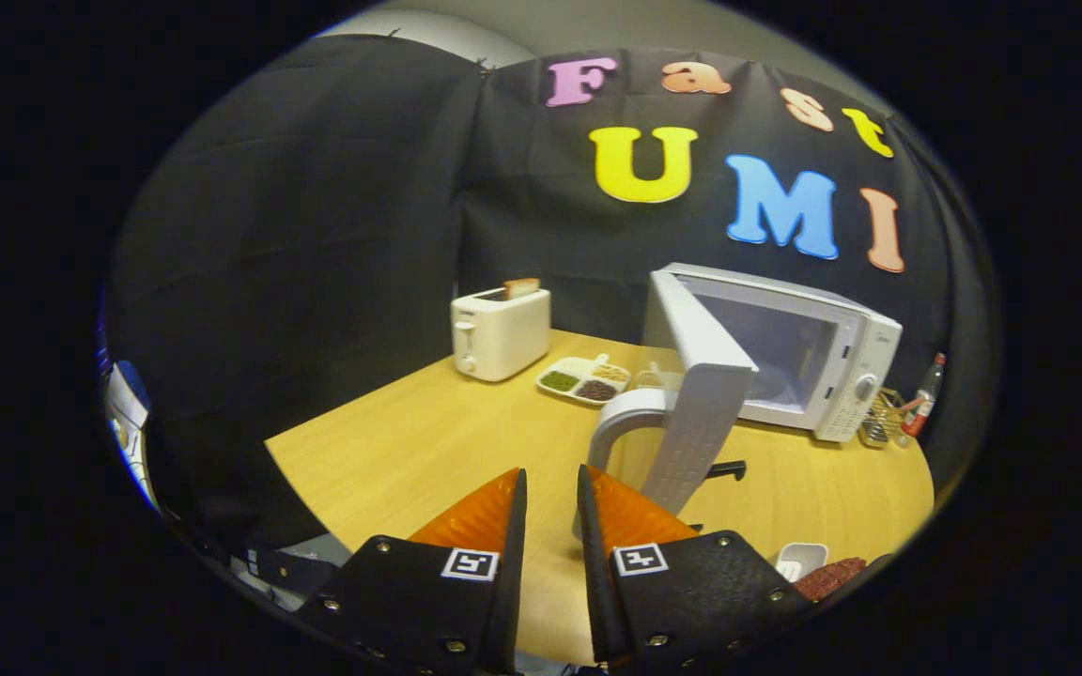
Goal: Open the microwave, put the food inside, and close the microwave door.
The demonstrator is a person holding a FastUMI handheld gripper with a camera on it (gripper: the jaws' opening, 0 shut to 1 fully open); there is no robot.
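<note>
claw (552, 498) slightly parted, empty, before one open microwave (785, 352), one toaster (501, 331).

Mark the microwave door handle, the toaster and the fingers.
microwave door handle (618, 420): gripper view, curved grip.
toaster (501, 333): gripper view, front face.
fingers (501, 512): gripper view, one finger's surface; nothing between them.

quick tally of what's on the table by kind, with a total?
Appliances: 2, toaster with a slice of bread in it, microwave with door open
Dishes: 2, divided tray, small white dish
Food by the dish: 1, reddish piece
Bottle: 1
Wire basket: 1
Total: 7

Gripper fingers slightly apart, holding nothing.
</note>
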